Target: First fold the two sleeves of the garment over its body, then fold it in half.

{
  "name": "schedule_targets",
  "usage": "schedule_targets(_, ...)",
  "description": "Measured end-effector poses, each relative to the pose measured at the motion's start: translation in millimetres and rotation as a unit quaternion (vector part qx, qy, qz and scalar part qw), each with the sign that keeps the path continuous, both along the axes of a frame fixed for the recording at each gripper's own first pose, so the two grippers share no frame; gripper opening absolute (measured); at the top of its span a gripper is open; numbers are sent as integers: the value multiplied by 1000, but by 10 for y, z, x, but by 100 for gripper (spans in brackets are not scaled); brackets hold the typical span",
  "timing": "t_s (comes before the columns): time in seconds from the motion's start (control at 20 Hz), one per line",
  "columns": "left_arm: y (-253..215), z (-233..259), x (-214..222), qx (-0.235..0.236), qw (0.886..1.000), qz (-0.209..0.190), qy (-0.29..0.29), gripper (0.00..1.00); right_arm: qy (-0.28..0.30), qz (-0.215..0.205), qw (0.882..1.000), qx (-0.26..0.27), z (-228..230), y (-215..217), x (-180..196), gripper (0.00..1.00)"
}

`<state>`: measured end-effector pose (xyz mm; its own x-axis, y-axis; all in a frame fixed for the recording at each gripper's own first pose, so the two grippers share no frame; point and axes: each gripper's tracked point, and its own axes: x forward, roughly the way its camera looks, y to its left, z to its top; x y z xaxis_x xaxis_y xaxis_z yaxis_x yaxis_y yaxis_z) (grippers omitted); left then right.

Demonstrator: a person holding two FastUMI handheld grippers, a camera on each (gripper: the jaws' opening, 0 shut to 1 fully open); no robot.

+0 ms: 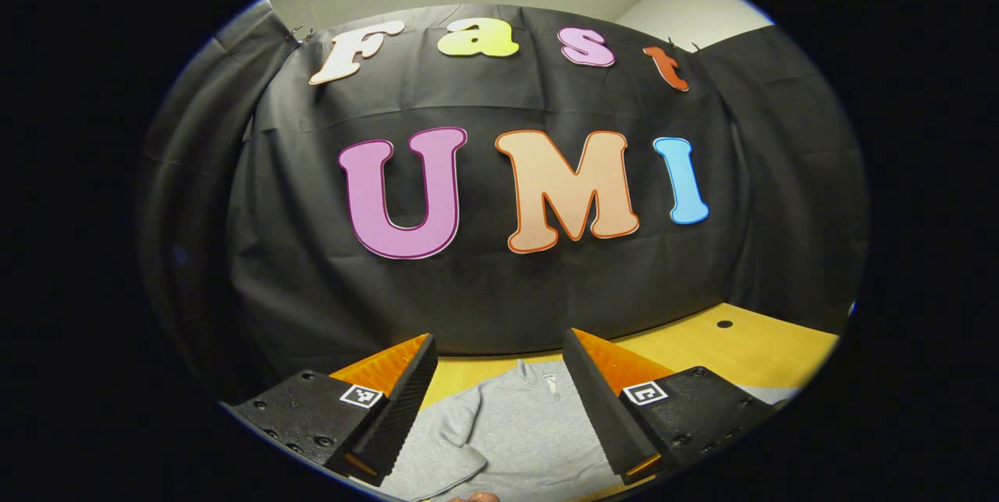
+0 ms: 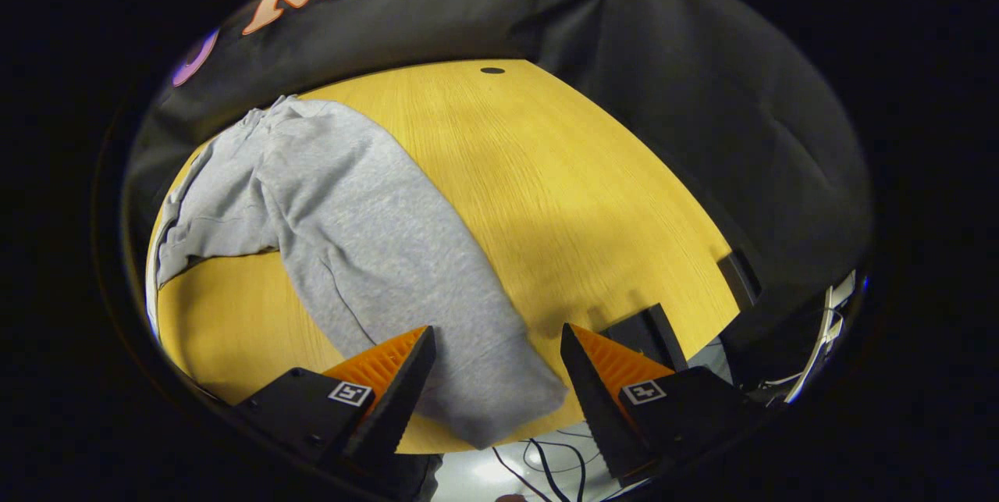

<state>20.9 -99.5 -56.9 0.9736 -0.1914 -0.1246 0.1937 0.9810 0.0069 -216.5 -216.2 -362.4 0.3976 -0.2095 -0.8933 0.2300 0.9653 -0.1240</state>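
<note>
A grey sweatshirt lies flat on the yellow wooden table, its collar towards the booth wall. In the left gripper view one sleeve lies folded in over the body. My left gripper hovers open above the garment, nothing between its fingers. In the right gripper view the other sleeve stretches long across the table towards the near edge, its cuff lying between my fingers. My right gripper stands open over that cuff, not pressing on it.
The table has a small dark hole near its far edge. Black cloth walls close it in at the back and right. Cables and a pale floor lie below the near edge; a dark block sits at the table's near right.
</note>
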Motion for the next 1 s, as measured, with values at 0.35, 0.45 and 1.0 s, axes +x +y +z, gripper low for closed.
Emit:
schedule_targets(0.35, 55, -10, 7, -1, 1000, 7, 0, 95, 25, -59, 997, 52, -56, 87, -6, 70)
schedule_targets(0.45, 86, -5, 15, 0, 1000, 10, -2, 95, 28, -65, 996, 56, -61, 145, 17, 39)
schedule_targets(1.0, 422, 6, 29, 11, 999, 38, -12, 95, -17, -9, 1000, 19, 246, 252, 610, 10)
